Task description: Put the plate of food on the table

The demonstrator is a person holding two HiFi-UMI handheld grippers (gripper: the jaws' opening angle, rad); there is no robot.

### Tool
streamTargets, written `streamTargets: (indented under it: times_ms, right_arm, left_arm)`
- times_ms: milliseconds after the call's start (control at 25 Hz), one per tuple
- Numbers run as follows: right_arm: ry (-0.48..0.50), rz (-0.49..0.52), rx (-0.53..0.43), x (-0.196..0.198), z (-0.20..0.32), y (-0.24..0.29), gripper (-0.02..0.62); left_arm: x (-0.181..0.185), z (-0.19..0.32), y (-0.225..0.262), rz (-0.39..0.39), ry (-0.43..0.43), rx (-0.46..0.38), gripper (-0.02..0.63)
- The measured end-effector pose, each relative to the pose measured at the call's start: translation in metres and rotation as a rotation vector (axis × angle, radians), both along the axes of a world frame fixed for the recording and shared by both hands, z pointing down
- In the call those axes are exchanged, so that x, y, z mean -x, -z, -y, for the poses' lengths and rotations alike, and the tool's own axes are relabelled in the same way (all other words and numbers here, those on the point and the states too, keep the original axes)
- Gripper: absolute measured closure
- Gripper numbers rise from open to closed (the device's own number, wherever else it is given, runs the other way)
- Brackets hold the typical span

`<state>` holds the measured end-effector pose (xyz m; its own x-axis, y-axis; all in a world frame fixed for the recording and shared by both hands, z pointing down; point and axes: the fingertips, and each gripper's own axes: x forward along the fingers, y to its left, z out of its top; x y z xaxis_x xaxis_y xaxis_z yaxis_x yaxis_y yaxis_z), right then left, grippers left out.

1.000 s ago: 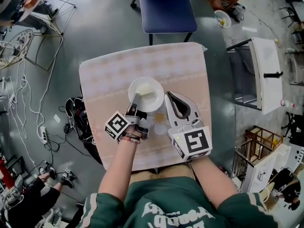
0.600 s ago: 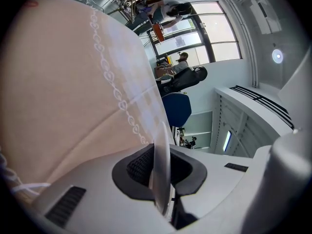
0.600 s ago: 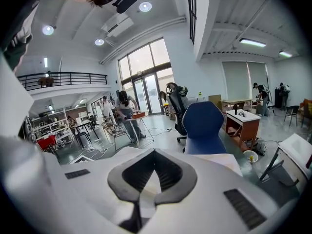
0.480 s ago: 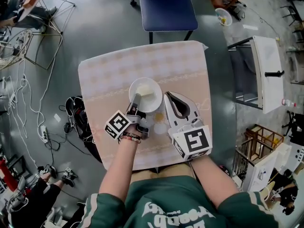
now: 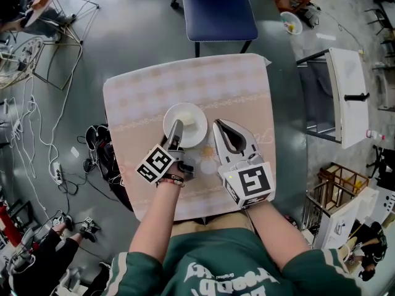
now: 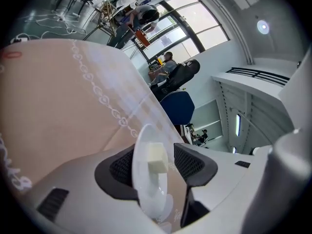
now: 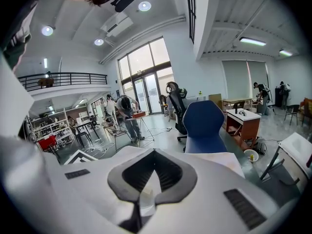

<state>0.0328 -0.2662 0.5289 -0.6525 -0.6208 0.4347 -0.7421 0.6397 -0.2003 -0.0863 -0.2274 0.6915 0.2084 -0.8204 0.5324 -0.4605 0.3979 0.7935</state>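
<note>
A white plate (image 5: 185,123) with a pale cube of food (image 6: 157,158) rests on the beige patterned table (image 5: 148,97). My left gripper (image 5: 176,130) is at the plate's near rim. In the left gripper view the plate (image 6: 148,189) stands edge-on between the jaws of the left gripper (image 6: 163,155); they have just been opening, and a gap shows beside the right pad. My right gripper (image 5: 217,124) lies on the table just right of the plate, its tips meeting with nothing held; the right gripper view shows the right gripper (image 7: 154,151) the same way.
A blue chair (image 5: 217,8) stands at the table's far edge. A white cabinet (image 5: 342,91) is off to the right and a small bowl (image 5: 288,23) sits on the floor beyond it. Cables (image 5: 24,103) and metal racks lie on the floor at left.
The left gripper has rolled a little and the plate sits slightly further left on the table. The right gripper has not moved.
</note>
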Motion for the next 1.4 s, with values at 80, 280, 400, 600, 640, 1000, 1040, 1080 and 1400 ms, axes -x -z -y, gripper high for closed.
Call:
streamTargets:
  times_ms: [80, 280, 400, 600, 640, 1000, 1040, 1080, 1400]
  right_arm:
    - [0.000, 0.000, 0.003, 0.001, -0.001, -0.001, 0.580]
    - [0.018, 0.005, 0.007, 0.007, -0.004, -0.002, 0.580]
    - [0.014, 0.004, 0.017, 0.006, -0.007, -0.003, 0.580]
    - [0.015, 0.009, 0.016, 0.008, -0.008, -0.002, 0.580]
    - [0.014, 0.012, 0.016, 0.008, -0.008, -0.001, 0.580]
    - [0.040, 0.027, 0.005, 0.026, -0.020, 0.007, 0.580]
    - [0.040, 0.026, 0.007, 0.027, -0.022, 0.007, 0.580]
    - [0.040, 0.025, 0.008, 0.028, -0.024, 0.007, 0.580]
    - [0.040, 0.023, -0.007, 0.034, -0.038, 0.012, 0.580]
  left_arm:
    - [0.003, -0.004, -0.002, 0.051, -0.014, 0.022, 0.380]
    - [0.010, -0.010, -0.002, 0.185, -0.049, 0.063, 0.349]
    - [0.018, -0.012, 0.001, 0.227, -0.024, 0.061, 0.347]
    - [0.024, -0.012, 0.007, 0.227, -0.013, 0.044, 0.347]
    - [0.025, -0.014, 0.007, 0.223, -0.011, 0.043, 0.347]
    - [0.035, -0.027, 0.015, 0.208, 0.002, 0.025, 0.344]
    - [0.035, -0.029, 0.015, 0.205, 0.001, 0.024, 0.344]
    - [0.035, -0.030, 0.015, 0.204, 0.000, 0.024, 0.344]
    - [0.035, -0.038, 0.024, 0.191, -0.008, -0.001, 0.345]
